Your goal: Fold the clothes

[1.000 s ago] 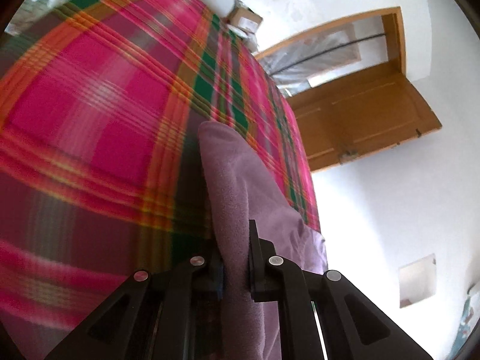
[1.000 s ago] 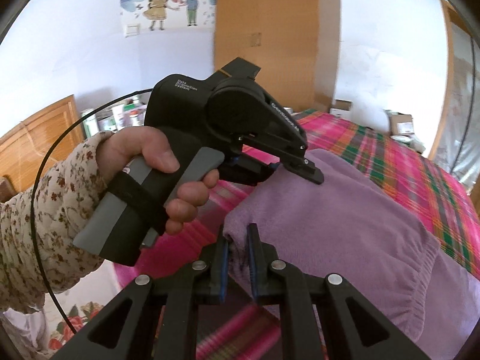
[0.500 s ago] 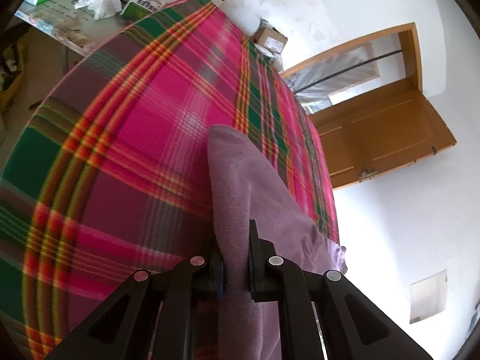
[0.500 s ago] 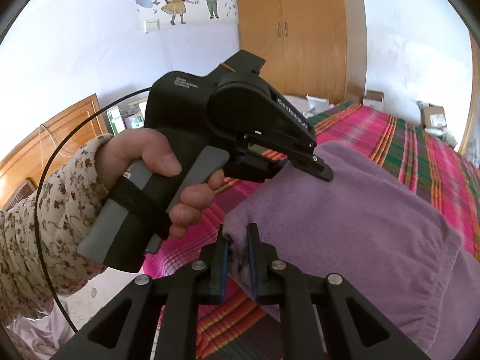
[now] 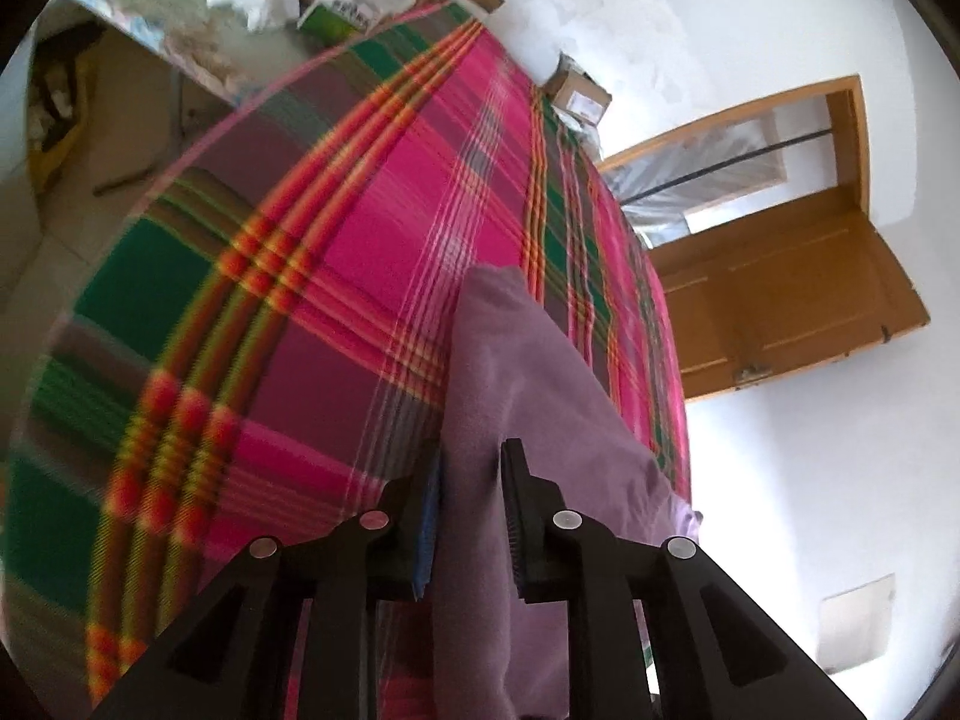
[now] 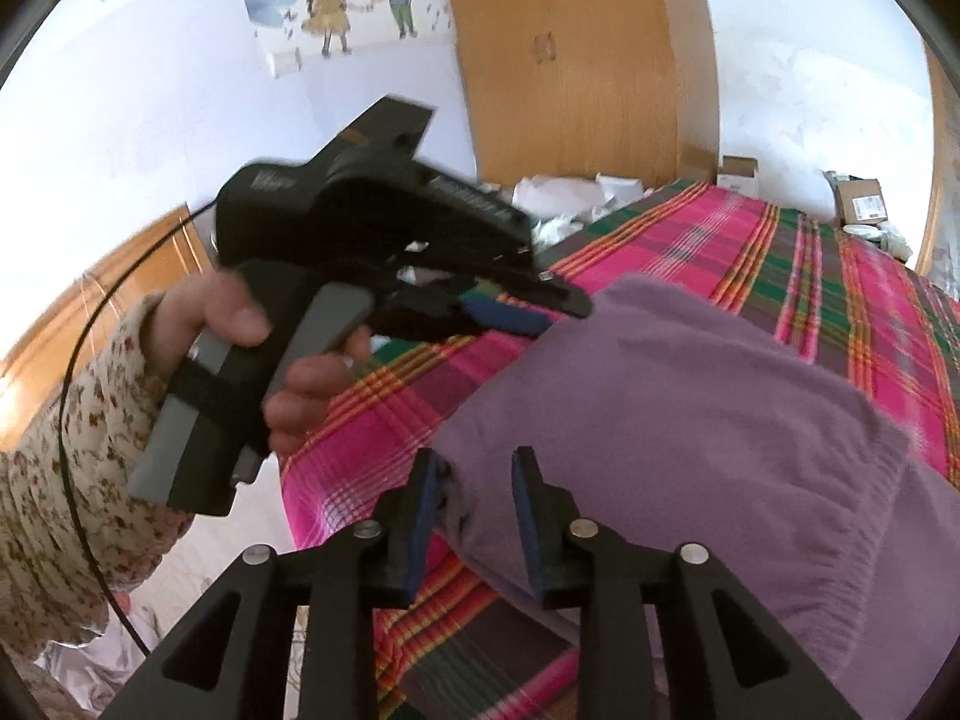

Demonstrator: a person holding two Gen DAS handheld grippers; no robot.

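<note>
— Looking along our right gripper (image 6: 471, 471), we see its fingers spread wide, and a corner of the purple sweater (image 6: 690, 408) sits loose between them. Where does the garment lie?

— It lies on the plaid bedspread (image 6: 780, 252), near the bed edge that faces us. Our left gripper (image 5: 471, 468) has its fingers a little apart, with a fold of the sweater (image 5: 510, 372) standing between them; we cannot tell if it is pinched.

— From the right wrist view, the left gripper (image 6: 540, 315) touches the far-left corner of the sweater.
</note>
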